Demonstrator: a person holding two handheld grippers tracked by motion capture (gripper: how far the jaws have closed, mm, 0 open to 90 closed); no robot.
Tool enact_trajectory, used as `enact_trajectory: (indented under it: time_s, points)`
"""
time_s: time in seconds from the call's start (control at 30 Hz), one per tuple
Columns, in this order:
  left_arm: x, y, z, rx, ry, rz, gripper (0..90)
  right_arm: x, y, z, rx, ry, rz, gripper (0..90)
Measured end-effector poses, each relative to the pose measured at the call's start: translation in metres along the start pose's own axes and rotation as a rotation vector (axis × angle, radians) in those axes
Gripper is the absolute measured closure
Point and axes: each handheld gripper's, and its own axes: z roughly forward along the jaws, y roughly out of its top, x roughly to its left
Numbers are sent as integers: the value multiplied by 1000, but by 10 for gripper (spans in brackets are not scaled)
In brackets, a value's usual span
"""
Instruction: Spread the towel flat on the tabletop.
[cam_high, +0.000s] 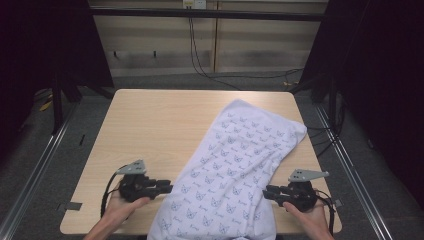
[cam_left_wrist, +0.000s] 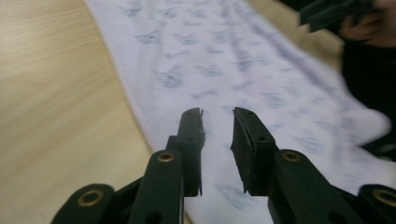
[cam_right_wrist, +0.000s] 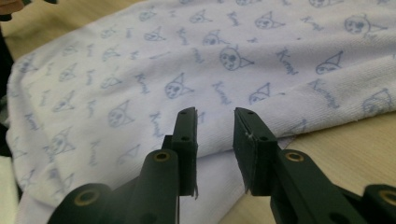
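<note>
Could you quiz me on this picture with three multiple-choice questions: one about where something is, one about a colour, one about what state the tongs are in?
1. Where does the towel lie?
A. on the table's right half, hanging over the near edge
B. on the floor
C. folded at the far left corner

2. What colour is the towel's print?
A. red
B. blue
C. green

3. How do the left tongs and right tongs stand?
A. both open
B. both shut on the towel
C. one open, one shut

Answers: 1 A, the high view shows it running diagonally off the near edge. 2 B, blue cat faces on white. 3 A, a gap shows between each pair of jaws.
</note>
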Motion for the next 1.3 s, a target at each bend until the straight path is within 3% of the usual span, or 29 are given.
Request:
enact_trajectory:
  time_s: [0.07,0.1,0.13,0.2,0.27,0.3,0.37,0.43,0.57,0.67,0.77,0.9,1.1,1.3]
  points:
    - [14,10,21,46,-13,-20,668,-5,2,7,20,5,46,686]
    - [16,12,27,43,9,-24,652,-6,3,9,27,1,35,686]
    - [21,17,36,53,-6,-28,629,-7,2,10,31,-2,32,685]
    - [22,21,46,76,56,-6,611,-9,-1,10,37,-3,36,671]
    - [25,22,55,104,72,9,597,-9,-3,10,45,-6,36,666]
    - [27,23,58,95,98,18,607,-10,-4,10,51,-12,36,662]
    - [28,23,60,79,93,2,598,-10,-5,9,53,-18,32,659]
    - [29,23,60,93,107,9,580,-10,-6,8,45,-14,31,655]
    - [30,22,61,75,120,10,612,-15,-7,11,60,-15,47,647]
    - [26,21,63,79,163,58,719,-14,-7,12,64,-20,42,646]
    - [18,22,65,109,198,137,814,-13,-8,15,80,-28,31,642]
    - [14,22,66,120,214,174,873,-12,-8,18,94,-32,22,637]
    - [23,16,51,118,204,109,881,-12,-9,23,110,-46,-3,609]
    - [25,-4,18,124,237,64,881,-12,-2,31,112,-41,-43,604]
